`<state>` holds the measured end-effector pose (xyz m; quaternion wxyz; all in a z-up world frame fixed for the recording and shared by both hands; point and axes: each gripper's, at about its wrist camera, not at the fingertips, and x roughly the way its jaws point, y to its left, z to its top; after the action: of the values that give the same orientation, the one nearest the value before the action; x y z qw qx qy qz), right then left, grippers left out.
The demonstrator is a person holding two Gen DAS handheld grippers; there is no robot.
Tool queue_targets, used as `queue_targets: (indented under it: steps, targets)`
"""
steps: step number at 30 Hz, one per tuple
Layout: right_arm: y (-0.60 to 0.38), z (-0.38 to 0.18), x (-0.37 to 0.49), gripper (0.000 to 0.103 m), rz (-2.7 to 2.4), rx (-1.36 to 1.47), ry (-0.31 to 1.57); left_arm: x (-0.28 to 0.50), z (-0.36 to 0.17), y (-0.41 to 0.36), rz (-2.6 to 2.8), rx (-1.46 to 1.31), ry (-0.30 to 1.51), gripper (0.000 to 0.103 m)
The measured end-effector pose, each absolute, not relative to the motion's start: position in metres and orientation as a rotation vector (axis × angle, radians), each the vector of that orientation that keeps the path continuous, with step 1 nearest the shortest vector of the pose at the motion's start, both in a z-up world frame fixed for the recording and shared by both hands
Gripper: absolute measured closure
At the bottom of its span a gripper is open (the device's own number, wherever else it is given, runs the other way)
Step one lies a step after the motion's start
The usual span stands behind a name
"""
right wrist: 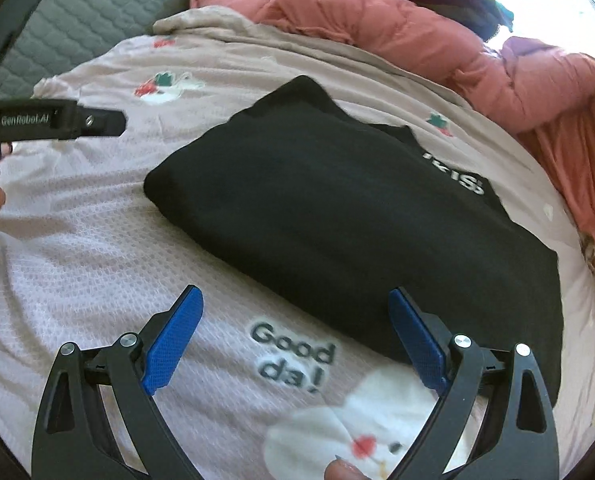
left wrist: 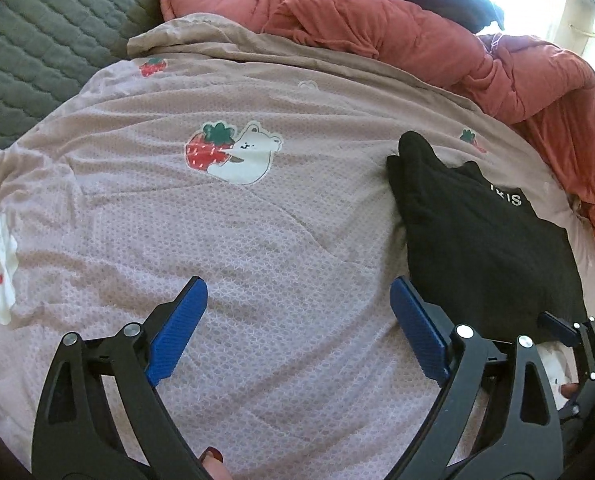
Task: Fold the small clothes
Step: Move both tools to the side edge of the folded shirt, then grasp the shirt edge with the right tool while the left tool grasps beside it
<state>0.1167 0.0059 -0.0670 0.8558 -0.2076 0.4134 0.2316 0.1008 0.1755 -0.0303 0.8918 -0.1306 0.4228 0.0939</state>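
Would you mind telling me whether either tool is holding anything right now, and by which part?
Nothing is held: the left tool and right tool are both open above the bedsheet.

Lighting: daylight from the upper right, blown out to white glare at that corner in both views. Bed (left wrist: 297, 220) evenly lit, shadows soft. Distortion: strong fisheye bowing, dark vignette at corners. Focus: left view crisp; right view slightly smeared (printed lettering blurred).

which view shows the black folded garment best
The right wrist view: the black garment lies whole and central, white lettering visible. The left wrist view shows it only at the right edge, partly behind a gripper finger.
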Motion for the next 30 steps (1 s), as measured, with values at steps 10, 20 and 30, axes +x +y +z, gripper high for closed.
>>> queue_targets:
  steps: [10, 20, 30]
  targets:
    - [0.021, -0.081, 0.134, 0.009, 0.447, -0.470, 0.859, 0.117, -0.023, 0.169, 0.189, -0.205, 0.876, 0.017]
    - [0.033, -0.083, 0.149, 0.009, 0.395, -0.514, 0.775, 0.151, -0.012, 0.173, 0.195, -0.186, 0.877, 0.017]
    - [0.023, -0.071, 0.155, 0.029, 0.405, -0.449, 0.703, 0.209, -0.020, 0.160, 0.036, -0.352, 0.961, 0.017]
